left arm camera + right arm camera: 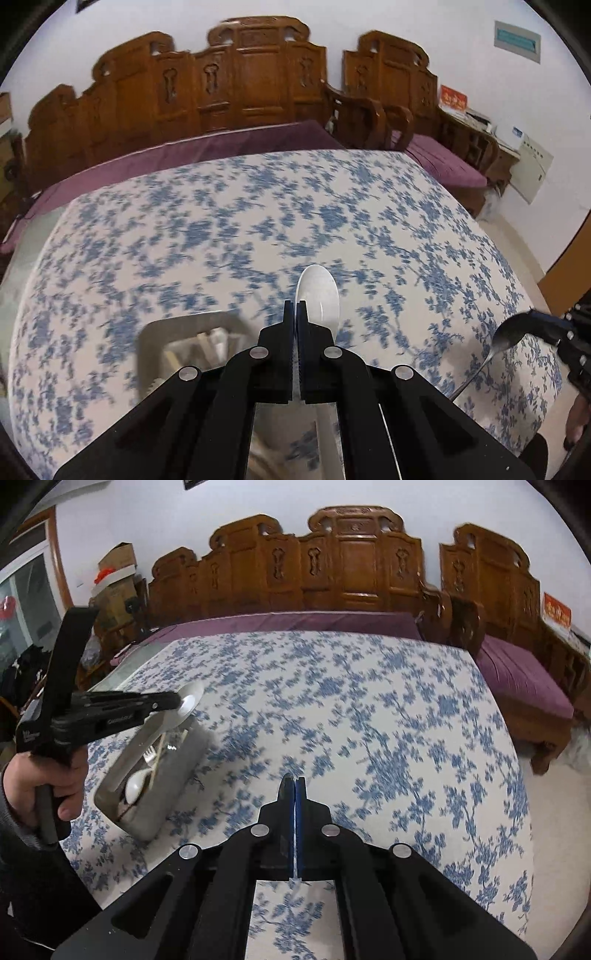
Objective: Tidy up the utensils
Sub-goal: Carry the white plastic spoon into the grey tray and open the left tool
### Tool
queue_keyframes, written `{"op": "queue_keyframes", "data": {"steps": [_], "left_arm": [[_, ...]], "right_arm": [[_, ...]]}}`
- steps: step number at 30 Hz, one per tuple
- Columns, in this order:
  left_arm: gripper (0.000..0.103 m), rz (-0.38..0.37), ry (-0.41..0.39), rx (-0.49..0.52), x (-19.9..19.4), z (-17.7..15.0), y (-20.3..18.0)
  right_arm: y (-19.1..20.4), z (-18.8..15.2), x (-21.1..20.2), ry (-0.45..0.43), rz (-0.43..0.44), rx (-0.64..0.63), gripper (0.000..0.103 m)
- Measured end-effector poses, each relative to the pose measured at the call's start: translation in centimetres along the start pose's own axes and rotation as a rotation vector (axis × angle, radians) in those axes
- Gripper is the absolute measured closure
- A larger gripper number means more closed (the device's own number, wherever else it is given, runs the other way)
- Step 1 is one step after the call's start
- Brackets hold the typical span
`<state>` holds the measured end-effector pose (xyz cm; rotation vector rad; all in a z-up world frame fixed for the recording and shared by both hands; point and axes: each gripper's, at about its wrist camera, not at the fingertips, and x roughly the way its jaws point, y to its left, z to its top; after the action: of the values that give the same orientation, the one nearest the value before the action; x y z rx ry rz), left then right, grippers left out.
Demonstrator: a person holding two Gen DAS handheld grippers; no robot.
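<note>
Two grippers are in our hands above the table [369, 709], which is the largest thing here, draped in a white cloth with blue flowers, and we place everything by it. Beyond its far edge stands a carved wooden sofa [347, 565] with purple cushions, and a matching armchair [509, 602] sits off the table's far right corner. On the table's left part rests a grey utensil tray [170, 771], long and narrow, with one white spoon, chopsticks and what looks like a fork lying inside; in the left wrist view the tray [173, 328] shows just left of our fingers. Our left gripper [295, 306] hangs over the table just above the tray's far end, fingers pressed together on the handle of a white ceramic spoon [319, 295], its bowl poking out past the tips; from the right wrist view we see that same left gripper [173, 701] side-on with the spoon [190, 701] held clear of the tray. Our right gripper [294, 786] hovers over the table's middle, to the right of the tray, its fingers clamped on a metal spoon [506, 338] near the bowl, the thin handle hanging down toward the cloth.
</note>
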<state>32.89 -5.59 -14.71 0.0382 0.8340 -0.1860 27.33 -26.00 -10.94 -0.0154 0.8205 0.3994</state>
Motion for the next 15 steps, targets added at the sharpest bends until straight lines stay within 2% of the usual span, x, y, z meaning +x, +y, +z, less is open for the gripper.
{"op": "queue_keyframes", "data": {"steps": [8, 15], "left_arm": [[0.102, 0.077, 0.003, -0.057, -0.9, -2.1, 6.0], [0.102, 0.083, 0.028, -0.098, 0.3, -4.3, 8.9]], "right_arm": [[4.7, 2.7, -0.6, -0.024, 0.029, -0.066, 0.102], [8.3, 5.1, 0.4, -0.028, 0.050, -0.124, 0.102]]}}
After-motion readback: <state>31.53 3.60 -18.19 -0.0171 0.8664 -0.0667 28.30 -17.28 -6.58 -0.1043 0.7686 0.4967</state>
